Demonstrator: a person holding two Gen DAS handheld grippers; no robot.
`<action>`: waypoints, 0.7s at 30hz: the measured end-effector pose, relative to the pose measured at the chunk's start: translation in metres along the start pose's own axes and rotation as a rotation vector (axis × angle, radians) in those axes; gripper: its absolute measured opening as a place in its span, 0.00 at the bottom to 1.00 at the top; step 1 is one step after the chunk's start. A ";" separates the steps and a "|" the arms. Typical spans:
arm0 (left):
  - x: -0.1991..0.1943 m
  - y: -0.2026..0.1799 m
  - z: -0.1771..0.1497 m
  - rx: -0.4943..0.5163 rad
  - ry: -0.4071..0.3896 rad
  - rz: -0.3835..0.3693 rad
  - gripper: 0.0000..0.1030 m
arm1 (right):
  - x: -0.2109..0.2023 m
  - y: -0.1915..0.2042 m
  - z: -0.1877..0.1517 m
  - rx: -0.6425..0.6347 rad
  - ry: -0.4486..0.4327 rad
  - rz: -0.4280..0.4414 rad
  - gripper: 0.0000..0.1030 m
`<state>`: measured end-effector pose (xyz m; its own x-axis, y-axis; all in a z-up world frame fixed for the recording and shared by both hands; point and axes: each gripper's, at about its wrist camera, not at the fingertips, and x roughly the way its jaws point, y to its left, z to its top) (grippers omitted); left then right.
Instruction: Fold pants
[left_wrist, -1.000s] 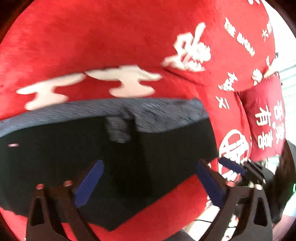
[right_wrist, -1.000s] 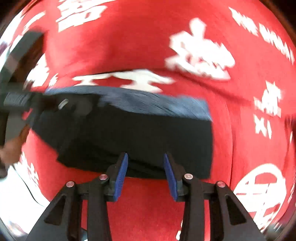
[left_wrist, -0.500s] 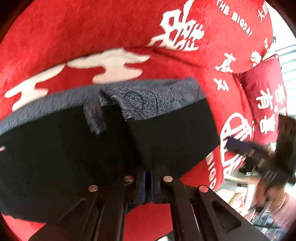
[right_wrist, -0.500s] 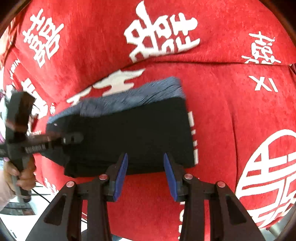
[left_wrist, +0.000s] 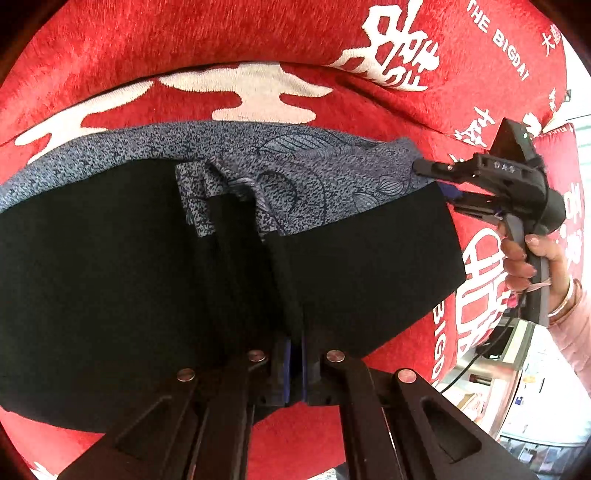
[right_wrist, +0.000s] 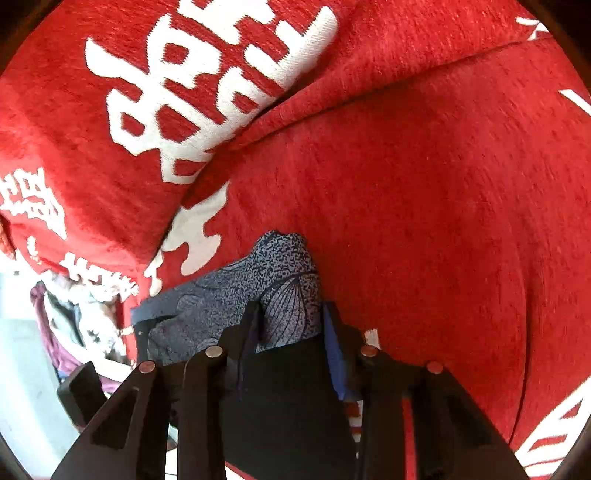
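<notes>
The pants (left_wrist: 369, 258) are black with a blue-grey patterned band along the far edge, lying folded on a red sofa seat. My left gripper (left_wrist: 293, 363) is shut on the near black edge, which bunches into a ridge. My right gripper (left_wrist: 436, 181) shows in the left wrist view at the pants' far right corner. In the right wrist view the right gripper (right_wrist: 291, 325) has its jaws around that corner of the pants (right_wrist: 280, 295), patterned band and black cloth between the fingers, with a gap still showing.
The red sofa cover (right_wrist: 424, 203) with white characters lies under the pants; its backrest (left_wrist: 184, 44) rises behind. A red cushion (left_wrist: 569, 206) sits at the right. A room with clutter (right_wrist: 74, 314) shows past the sofa's edge.
My left gripper closed on the near edge of the pants and pulled it up. My right gripper moved from the near edge to the far right corner, jaws now around it.
</notes>
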<state>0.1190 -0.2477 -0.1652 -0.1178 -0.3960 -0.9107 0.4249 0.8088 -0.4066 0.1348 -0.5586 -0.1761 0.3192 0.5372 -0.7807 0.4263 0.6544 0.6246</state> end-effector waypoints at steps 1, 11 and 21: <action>-0.001 0.000 -0.001 0.011 0.000 0.006 0.04 | -0.004 0.009 -0.003 -0.024 0.004 0.018 0.34; 0.003 -0.007 0.004 0.007 -0.022 0.064 0.19 | 0.007 0.023 -0.014 -0.045 -0.096 -0.275 0.67; -0.032 0.025 -0.023 -0.115 -0.113 0.258 0.82 | 0.002 0.130 -0.086 -0.357 -0.102 -0.244 0.41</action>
<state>0.1129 -0.2044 -0.1480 0.0841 -0.2112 -0.9738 0.3230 0.9303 -0.1738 0.1176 -0.4270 -0.0947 0.3349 0.3010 -0.8929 0.1863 0.9077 0.3759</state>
